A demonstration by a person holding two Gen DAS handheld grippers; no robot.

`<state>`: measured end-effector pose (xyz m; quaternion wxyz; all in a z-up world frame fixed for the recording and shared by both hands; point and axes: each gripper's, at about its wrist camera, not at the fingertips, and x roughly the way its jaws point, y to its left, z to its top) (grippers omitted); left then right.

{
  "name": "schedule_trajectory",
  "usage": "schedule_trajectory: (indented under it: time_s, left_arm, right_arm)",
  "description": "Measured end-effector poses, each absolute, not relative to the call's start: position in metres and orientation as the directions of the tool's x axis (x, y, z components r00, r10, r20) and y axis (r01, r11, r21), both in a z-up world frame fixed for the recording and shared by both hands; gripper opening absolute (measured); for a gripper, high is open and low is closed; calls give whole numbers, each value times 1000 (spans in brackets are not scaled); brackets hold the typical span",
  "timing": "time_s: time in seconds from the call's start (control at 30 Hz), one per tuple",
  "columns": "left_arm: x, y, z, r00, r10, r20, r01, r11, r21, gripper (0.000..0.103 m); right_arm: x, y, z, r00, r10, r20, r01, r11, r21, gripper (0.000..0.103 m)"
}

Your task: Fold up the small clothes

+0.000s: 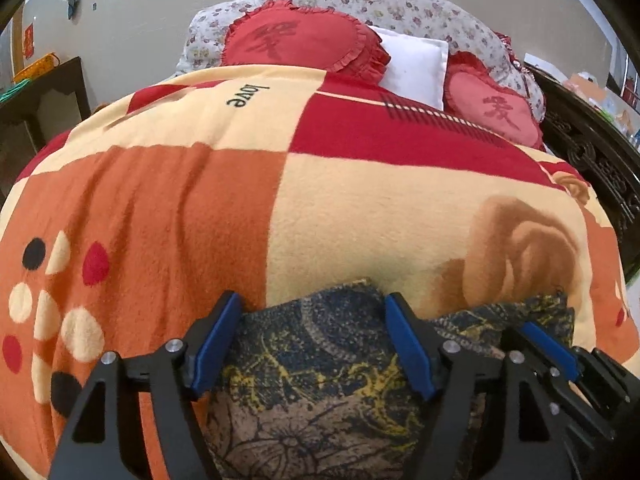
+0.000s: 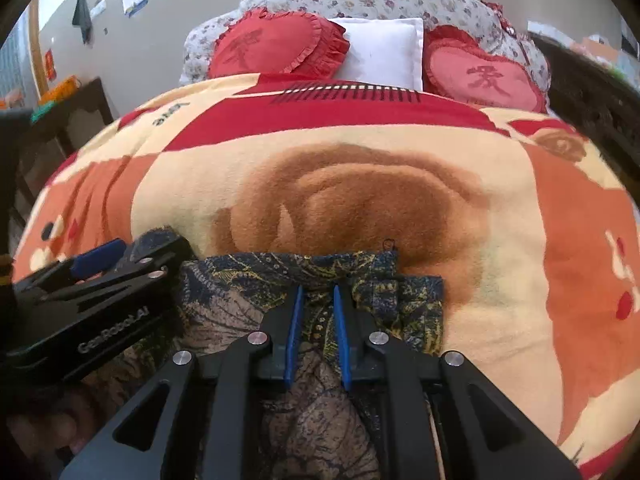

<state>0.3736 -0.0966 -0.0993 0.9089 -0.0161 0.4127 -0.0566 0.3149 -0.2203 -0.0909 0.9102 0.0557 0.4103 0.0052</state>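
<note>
Pinching the patterned garment edge, apparently, right hand-held gripper; left hand-held gripper spread over it on blanket.

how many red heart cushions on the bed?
2. Left heart cushion leans on the floral bedding left of the white pillow; right heart cushion sits right of it. More could be hidden behind the blanket.

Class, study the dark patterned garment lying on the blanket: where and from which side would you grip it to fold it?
Take the patterned garment at its bunched far edge, coming from the near side, low along the blanket. That edge stands up in a ridge, and the right gripper already straddles it; flat cloth elsewhere gives fingers less to pinch.
</note>
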Motion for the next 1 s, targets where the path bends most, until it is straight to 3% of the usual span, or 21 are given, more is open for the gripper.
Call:
schedule_trajectory:
  time_s: [1.0]
  left_arm:
    - [376, -93, -102, 647, -112, -755, 77, 994, -81, 84]
  right_arm:
    - [320, -223, -92, 666, 74, -742, 26, 992, 122, 17]
